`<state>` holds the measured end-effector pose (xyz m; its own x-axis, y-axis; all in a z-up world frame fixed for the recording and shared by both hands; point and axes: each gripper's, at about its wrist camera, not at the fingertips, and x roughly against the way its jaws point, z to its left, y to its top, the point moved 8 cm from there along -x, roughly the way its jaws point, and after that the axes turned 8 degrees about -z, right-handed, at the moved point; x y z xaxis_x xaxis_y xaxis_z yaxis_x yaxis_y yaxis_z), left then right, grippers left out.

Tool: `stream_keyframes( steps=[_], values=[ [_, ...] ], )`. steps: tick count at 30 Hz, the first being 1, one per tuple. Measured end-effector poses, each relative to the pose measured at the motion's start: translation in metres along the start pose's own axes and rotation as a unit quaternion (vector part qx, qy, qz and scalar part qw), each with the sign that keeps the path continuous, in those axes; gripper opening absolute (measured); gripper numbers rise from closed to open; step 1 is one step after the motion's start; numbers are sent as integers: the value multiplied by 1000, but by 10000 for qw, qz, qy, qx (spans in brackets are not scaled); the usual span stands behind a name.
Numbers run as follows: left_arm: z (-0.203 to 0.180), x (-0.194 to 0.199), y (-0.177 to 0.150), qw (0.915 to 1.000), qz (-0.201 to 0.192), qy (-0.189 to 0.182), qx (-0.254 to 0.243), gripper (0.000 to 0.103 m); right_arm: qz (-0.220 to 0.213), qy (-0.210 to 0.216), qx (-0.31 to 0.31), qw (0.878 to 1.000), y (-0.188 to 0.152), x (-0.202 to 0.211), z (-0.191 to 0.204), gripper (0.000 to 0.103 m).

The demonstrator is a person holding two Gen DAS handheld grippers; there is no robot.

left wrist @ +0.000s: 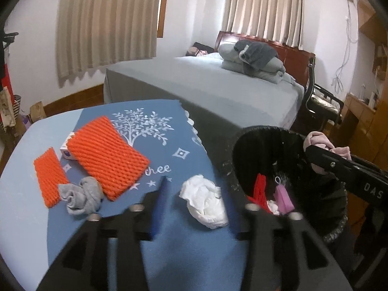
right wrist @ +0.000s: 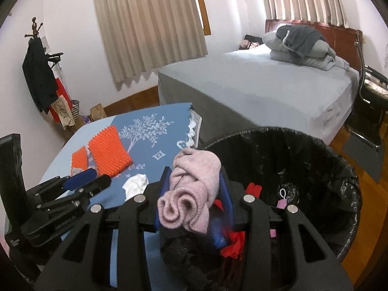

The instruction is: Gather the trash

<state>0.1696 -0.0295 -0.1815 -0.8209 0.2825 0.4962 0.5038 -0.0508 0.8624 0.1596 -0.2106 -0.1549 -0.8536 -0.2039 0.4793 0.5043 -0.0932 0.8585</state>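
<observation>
My right gripper [right wrist: 194, 181] is shut on a pink knitted cloth [right wrist: 191, 189] and holds it over the near rim of the black-lined trash bin [right wrist: 315, 160]; it also shows in the left wrist view [left wrist: 325, 145]. The bin [left wrist: 262, 150] holds red and pink scraps. My left gripper [left wrist: 198, 194] is open above the blue table [left wrist: 194, 254], with a crumpled white tissue [left wrist: 206, 201] between its fingers' line. On the table lie two orange foam nets [left wrist: 106, 157], a grey sock [left wrist: 82, 194] and a small box [left wrist: 66, 149].
A bed [left wrist: 218, 89] with folded grey bedding stands behind the table. An office chair [left wrist: 320, 101] and wooden desk are at the right. A coat rack [right wrist: 38, 72] and bags stand by the left wall.
</observation>
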Motion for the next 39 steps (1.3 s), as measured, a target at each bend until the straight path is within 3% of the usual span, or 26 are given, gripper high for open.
stream_keyframes(
  steps=[5, 16, 24, 31, 39],
  values=[
    [-8, -16, -15, 9998, 177, -5, 3, 64, 98, -12, 42, 9999, -8, -7, -4, 37],
    [-14, -49, -40, 9980, 627, -52, 61, 65, 182, -98, -30, 9998, -14, -17, -16, 37],
    [-18, -53, -45, 9969, 689, -315, 220, 33, 188, -124, -63, 9997, -13, -17, -20, 37],
    [-15, -37, -30, 9981, 462, -293, 272, 29, 75, -87, -19, 9999, -5, -10, -17, 37],
    [-24, -11, 14, 9998, -3, -211, 69, 29, -241, -160, -3, 9996, 22, 12, -20, 37]
  ],
)
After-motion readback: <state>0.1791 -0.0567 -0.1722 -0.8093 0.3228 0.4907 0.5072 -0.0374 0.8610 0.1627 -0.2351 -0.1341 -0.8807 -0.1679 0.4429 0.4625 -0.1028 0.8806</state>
